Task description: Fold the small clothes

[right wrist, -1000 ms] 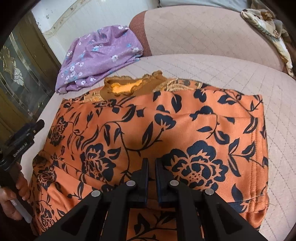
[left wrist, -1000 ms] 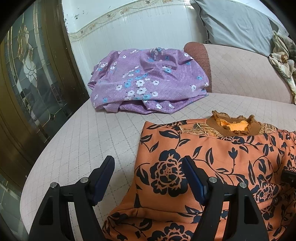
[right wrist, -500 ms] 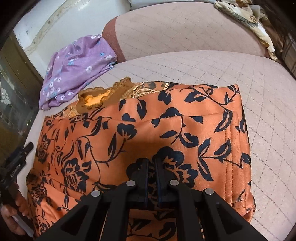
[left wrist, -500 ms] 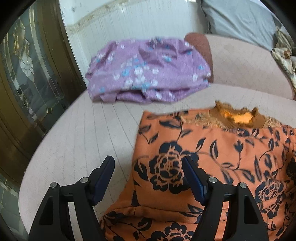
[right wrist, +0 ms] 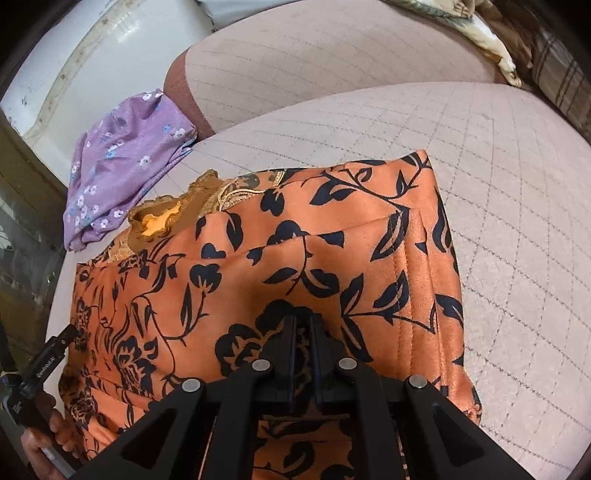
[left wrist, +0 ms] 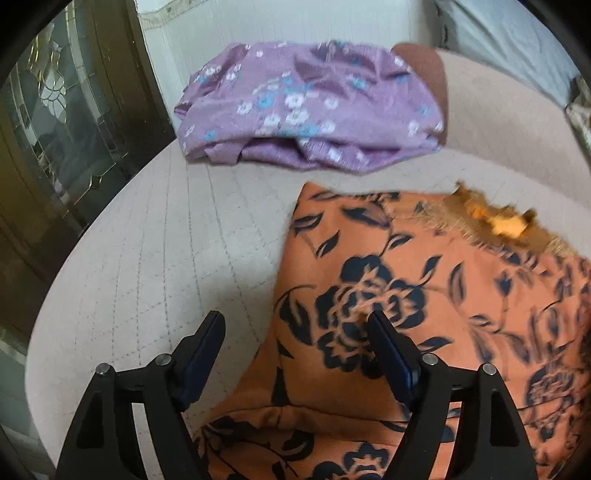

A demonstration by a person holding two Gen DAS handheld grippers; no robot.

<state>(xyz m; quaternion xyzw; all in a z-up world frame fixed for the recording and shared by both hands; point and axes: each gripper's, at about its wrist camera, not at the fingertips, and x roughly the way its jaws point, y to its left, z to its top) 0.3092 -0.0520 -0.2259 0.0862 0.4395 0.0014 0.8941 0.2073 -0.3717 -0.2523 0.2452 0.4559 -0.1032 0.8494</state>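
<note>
An orange garment with a dark blue flower print (left wrist: 424,295) lies partly folded on the pale quilted sofa seat (left wrist: 166,258); its frilled collar (left wrist: 495,218) points to the sofa back. My left gripper (left wrist: 295,328) is open over the garment's left edge, one finger over the seat, the other over the cloth. In the right wrist view the garment (right wrist: 295,258) fills the middle. My right gripper (right wrist: 302,325) is shut just above the cloth; whether it pinches any fabric I cannot tell. The left gripper also shows at the lower left (right wrist: 44,362).
A purple flowered garment (left wrist: 306,107) lies bunched at the back left of the seat, against the sofa back (right wrist: 332,55). A dark wood-and-glass door (left wrist: 55,129) stands to the left. A patterned cloth (right wrist: 476,29) hangs over the sofa back at right.
Both grippers have moved forward over the orange garment and tilted down. The left stays open, the right stays shut. The garment has not visibly shifted.
</note>
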